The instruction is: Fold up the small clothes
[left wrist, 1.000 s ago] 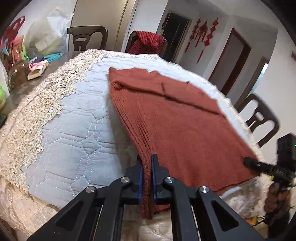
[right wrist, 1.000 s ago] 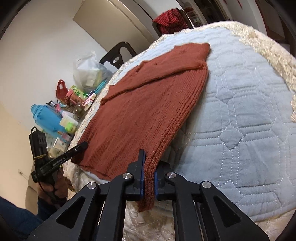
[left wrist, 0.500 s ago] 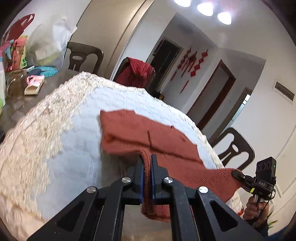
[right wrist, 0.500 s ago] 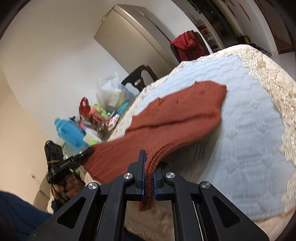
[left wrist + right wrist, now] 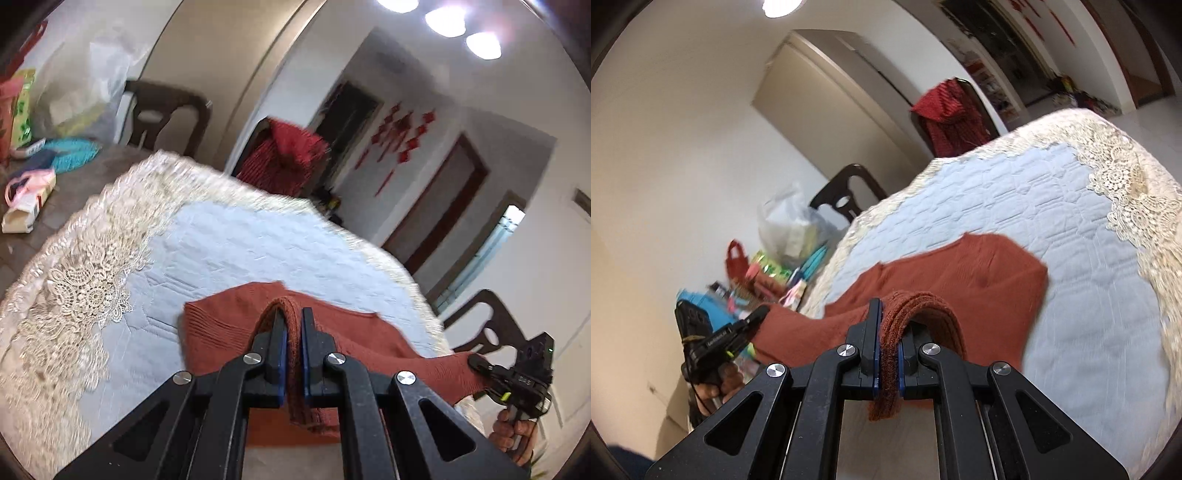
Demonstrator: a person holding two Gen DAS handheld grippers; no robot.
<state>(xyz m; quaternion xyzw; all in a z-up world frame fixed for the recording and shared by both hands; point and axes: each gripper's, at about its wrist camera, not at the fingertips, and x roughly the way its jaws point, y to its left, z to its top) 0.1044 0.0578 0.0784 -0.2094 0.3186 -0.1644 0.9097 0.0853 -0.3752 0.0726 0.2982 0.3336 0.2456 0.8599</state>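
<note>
Room: white walls, ceiling lights (image 5: 445, 22) overhead, red paper hangings (image 5: 400, 134) by a dark doorway, a red garment (image 5: 286, 158) draped over a chair.
Surface: pale blue quilted cover (image 5: 258, 243) with a cream lace border (image 5: 77, 280), spread over the table.
Clutter: at the far left of the table sit a plastic bag (image 5: 790, 229), a small red bag (image 5: 735, 260) and bright packets.
Sweater: the rust-red knit sweater (image 5: 221, 332) lies partly on the quilt, its near edge lifted off the cover and doubled back over the rest.
Left gripper (image 5: 291, 336): my fingers are pressed together on a thick fold of the knit.
Right gripper (image 5: 888, 332): my fingers pinch the other corner of the same hem, layers bunched between the pads (image 5: 876, 354).
Change: a second ago the sweater lay nearly flat and stretched long; now I have carried the hem up and forward, so much less of it shows spread out.
Hedge: motion blur hides how far the fold reaches.
</note>
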